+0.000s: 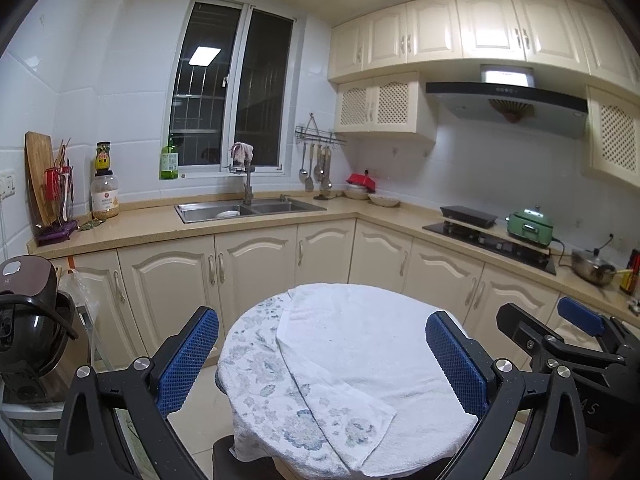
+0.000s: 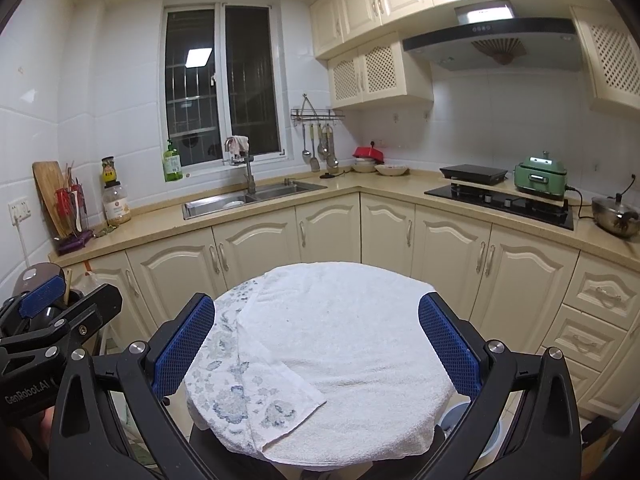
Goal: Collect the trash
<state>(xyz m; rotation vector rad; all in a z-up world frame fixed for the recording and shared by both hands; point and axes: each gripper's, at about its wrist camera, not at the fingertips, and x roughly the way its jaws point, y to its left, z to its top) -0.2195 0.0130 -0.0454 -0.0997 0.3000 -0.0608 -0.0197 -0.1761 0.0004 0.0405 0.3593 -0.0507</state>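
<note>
Hovering side by side above a round stool (image 1: 420, 400) draped with a white towel (image 1: 360, 344): left gripper (image 1: 322, 364) and right gripper (image 2: 316, 350), both spread wide, holding nothing. No trash identifiable on the towel. Sink (image 2: 224, 206) and stove (image 2: 500, 200) sit on the counter beyond.
</note>
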